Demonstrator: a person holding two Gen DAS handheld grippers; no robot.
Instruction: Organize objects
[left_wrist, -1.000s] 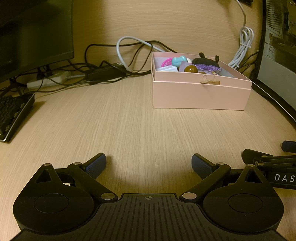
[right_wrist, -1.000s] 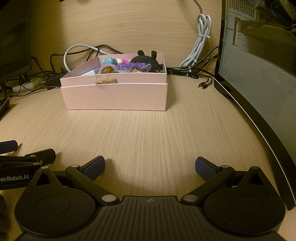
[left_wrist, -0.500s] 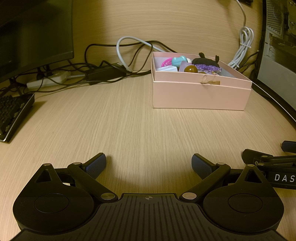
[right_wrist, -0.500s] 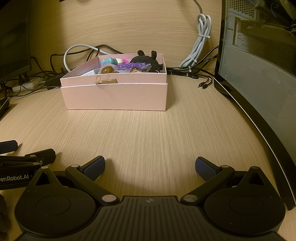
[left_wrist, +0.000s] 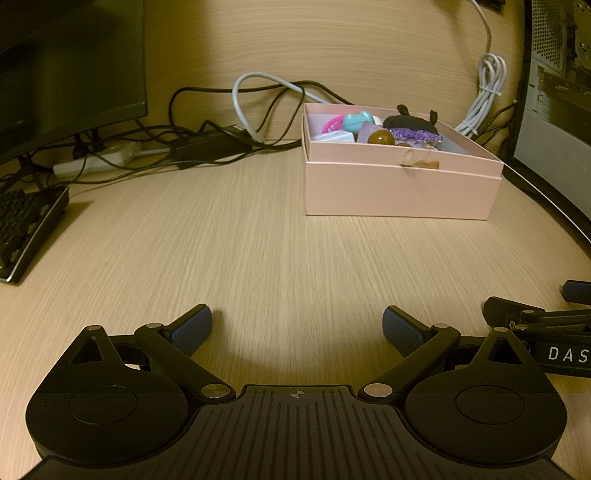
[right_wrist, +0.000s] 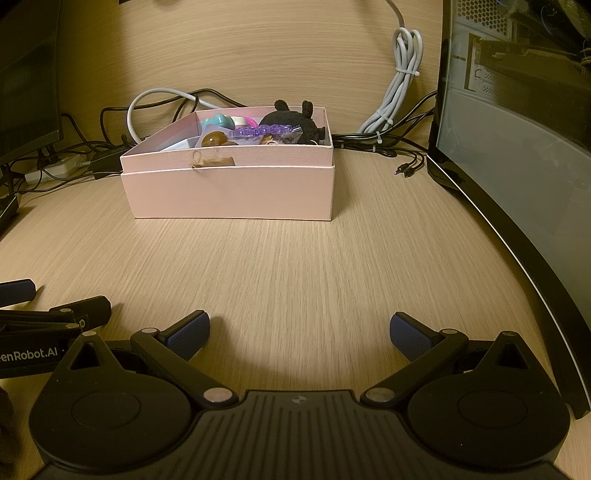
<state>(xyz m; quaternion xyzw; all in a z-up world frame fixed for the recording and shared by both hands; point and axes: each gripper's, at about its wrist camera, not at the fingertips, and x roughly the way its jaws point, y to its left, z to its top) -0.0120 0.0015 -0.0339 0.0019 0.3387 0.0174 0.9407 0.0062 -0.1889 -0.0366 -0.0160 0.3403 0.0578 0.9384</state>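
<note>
Your left gripper (left_wrist: 297, 325) and right gripper (right_wrist: 299, 332) rest low near the worktop (left_wrist: 258, 251) side by side, both with jaws spread wide and nothing between them. The pink box (right_wrist: 229, 192) sits well ahead, toward the back of the worktop near the cables (left_wrist: 207, 144), already holding the small things: a black plush toy (right_wrist: 291, 123), a purple beaded strand (right_wrist: 264, 131), a brown bead (right_wrist: 214, 139) and a teal piece (left_wrist: 356, 121). With no loose items visible outside the box, the sorting looks finished, which likely explains the idle, released jaws.
</note>
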